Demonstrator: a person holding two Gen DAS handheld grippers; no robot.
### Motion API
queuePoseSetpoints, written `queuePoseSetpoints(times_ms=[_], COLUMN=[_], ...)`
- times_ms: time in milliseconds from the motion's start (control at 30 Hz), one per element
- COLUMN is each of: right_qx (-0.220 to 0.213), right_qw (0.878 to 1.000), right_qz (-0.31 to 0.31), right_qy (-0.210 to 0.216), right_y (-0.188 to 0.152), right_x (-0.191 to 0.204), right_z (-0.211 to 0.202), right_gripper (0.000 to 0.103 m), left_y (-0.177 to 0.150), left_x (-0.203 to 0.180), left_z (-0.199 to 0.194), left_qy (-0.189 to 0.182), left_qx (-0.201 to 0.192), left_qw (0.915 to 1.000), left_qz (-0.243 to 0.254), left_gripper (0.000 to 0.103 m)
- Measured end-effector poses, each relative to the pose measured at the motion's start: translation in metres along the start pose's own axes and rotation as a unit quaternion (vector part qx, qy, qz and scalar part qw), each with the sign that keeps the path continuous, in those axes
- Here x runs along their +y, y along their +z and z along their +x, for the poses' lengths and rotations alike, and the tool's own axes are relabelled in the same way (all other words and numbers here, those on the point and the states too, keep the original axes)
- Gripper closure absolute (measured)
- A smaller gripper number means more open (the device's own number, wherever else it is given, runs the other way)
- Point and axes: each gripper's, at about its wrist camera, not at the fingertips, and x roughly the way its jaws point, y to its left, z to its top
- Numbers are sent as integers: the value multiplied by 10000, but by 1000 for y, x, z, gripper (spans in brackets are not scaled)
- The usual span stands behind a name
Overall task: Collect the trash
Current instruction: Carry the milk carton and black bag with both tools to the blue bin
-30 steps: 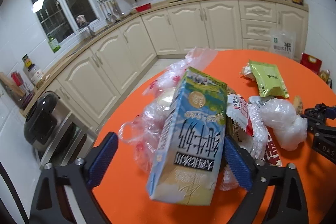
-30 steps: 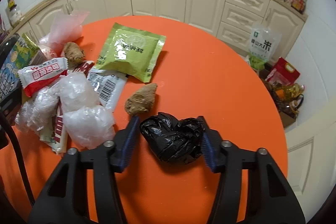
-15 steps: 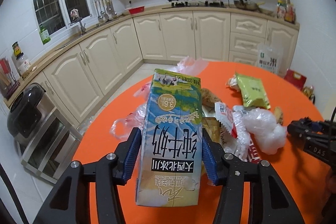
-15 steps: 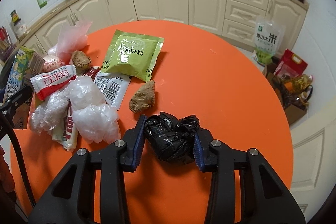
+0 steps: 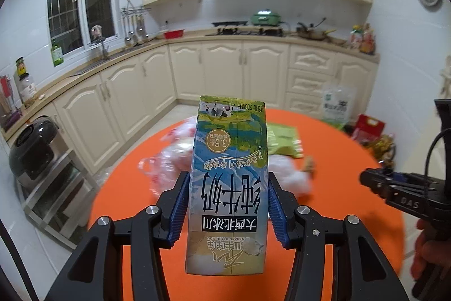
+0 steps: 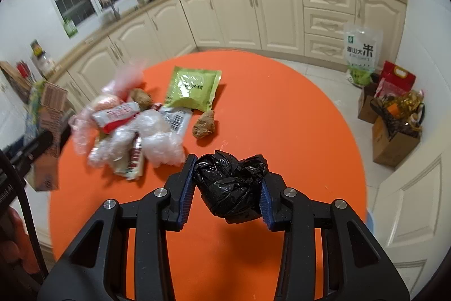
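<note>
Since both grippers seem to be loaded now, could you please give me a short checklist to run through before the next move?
1. Left gripper shut on the milk carton: ok.
2. Carton clear of the orange table: ok.
3. Right gripper shut on the black bag: ok.
4. Bag off the table: ok.
5. Trash bin in sight: not ok, none visible.
6. Remaining litter: not ok, green packet and clear plastic wrap remain on the table.

We see a glossy printed paper milk carton (image 5: 228, 185), a crinkled shiny black plastic bag (image 6: 231, 188), a smooth orange table (image 6: 282, 109), ribbed blue pads (image 6: 188, 188), a matt green pouch (image 6: 194, 86).
</note>
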Motion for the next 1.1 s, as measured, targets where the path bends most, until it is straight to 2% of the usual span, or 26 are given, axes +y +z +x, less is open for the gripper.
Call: queuePoseSetpoints(times_ms=[167, 267, 367, 500, 633, 733, 867, 1067, 1100], right_qx=[-354, -582, -760, -732, -463, -220, 124, 561, 615], right_qw=[9991, 9975, 9949, 9879, 9764, 9685, 9593, 9452, 9435], right_qz=[188, 386, 636, 1232, 1875, 2243, 2588, 3021, 3071], right_qy=[134, 114, -187, -586, -964, -1061, -1126, -1102, -1084], right_y=[-10, -17, -28, -48, -75, -92, -112, -140, -146], right_x=[-23, -49, -87, -155, -226, -264, -307, -362, -369], right_z=[-51, -85, -113, -130, -122, -105, -75, -27, -21], right_gripper=[66, 66, 66, 66, 66, 66, 66, 66, 66], left_y=[-15, -23, -31, -46, -67, -90, -115, -149, -151], left_x=[-30, -60, -94, -147, -194, -226, -253, -288, -304], left_z=[-41, -55, -56, -39, -21, 1, 50, 125, 140], left_qy=[-476, -896, -1260, -1854, -2307, -2539, -2489, -2307, -2282], left_qx=[-211, -205, -93, 322, 749, 1135, 1573, 2362, 2459], left_qw=[9986, 9953, 9906, 9785, 9630, 9499, 9398, 9248, 9223], left_qz=[130, 308, 528, 841, 1180, 1428, 1732, 1889, 1920], left_gripper=[55, 55, 55, 55, 55, 55, 55, 56, 57])
